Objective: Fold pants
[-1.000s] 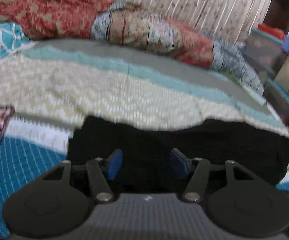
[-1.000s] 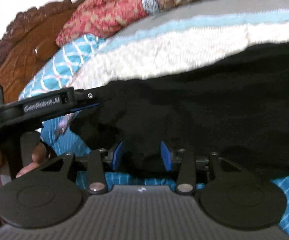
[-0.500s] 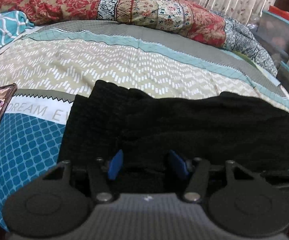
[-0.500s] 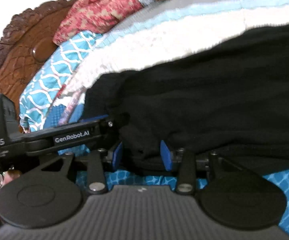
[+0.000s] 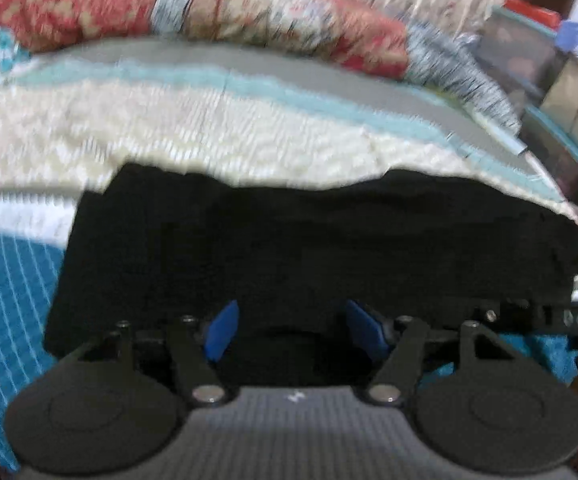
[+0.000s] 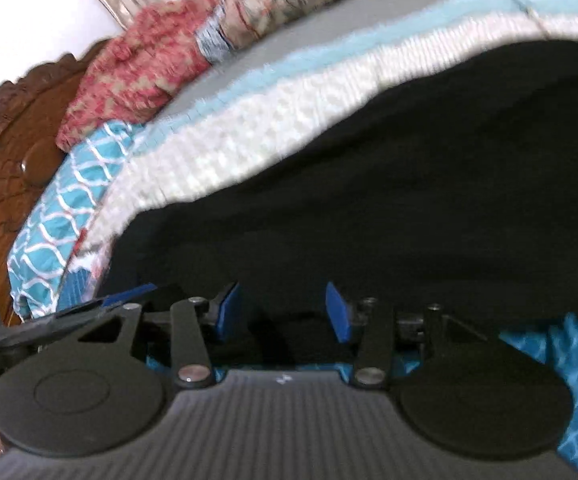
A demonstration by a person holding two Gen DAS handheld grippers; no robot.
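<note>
Black pants (image 5: 321,248) are laid in a folded band across the near part of the bed, on the patterned bedsheet (image 5: 217,128). In the left wrist view the band runs from 9 to 3 o'clock, with its near edge at the fingers.

Left gripper (image 5: 293,330): jaws are opening. The blue pads (image 5: 221,332) are seen apart, with the near hem of the pants between them. No pressing on the cloth is seen, so it is read as open, nothing clamped. Frame is motion-blurred.

Right gripper (image 6: 285,312): jaws are opening as well. The blue pads (image 6: 337,312) stand apart with black fabric between them. Contact with the cloth cannot be made out, so it is read as released.

In the right wrist view the pants (image 6: 409,200) fill the field from centre to 3 o'clock. The other gripper's black finger is seen at 9 o'clock, just beside the left end of the cloth.

A red floral quilt (image 5: 249,16) is bunched at 12 o'clock along the far side of the bed. A carved wooden headboard (image 6: 5,152) is seen at 9 o'clock in the right wrist view, with a teal pillow (image 6: 69,200) beside it.
</note>
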